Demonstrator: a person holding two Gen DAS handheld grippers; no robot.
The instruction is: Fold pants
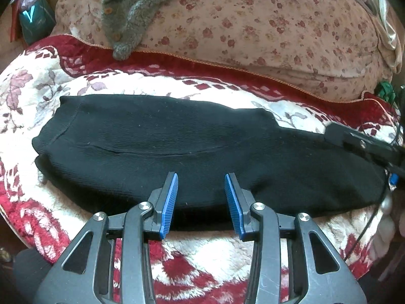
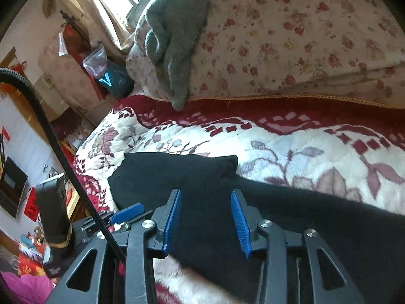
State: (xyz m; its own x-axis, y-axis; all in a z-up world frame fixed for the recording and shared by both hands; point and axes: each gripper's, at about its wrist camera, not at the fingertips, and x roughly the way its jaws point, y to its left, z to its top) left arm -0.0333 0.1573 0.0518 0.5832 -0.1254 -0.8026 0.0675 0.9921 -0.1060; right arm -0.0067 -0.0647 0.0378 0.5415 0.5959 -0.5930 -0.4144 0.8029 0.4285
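**Black pants laid on the bed**

I read only a pale "V" on a teal bag [image 1: 34, 22]. Black pants [image 1: 177, 152] lie lengthwise on the red-and-cream floral blanket [image 1: 30, 96]. Left gripper [image 1: 201, 177] and right gripper [image 2: 206, 195] both hang apart, clamping nothing.

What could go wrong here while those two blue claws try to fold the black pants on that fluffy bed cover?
1. The blanket is plush, so a low pinch by the left gripper may catch its pile along with the pants.
2. The right gripper stands open over the cloth, gripping nothing; a shallow grab could slip.
3. A black cable hangs near the right gripper and might snag.
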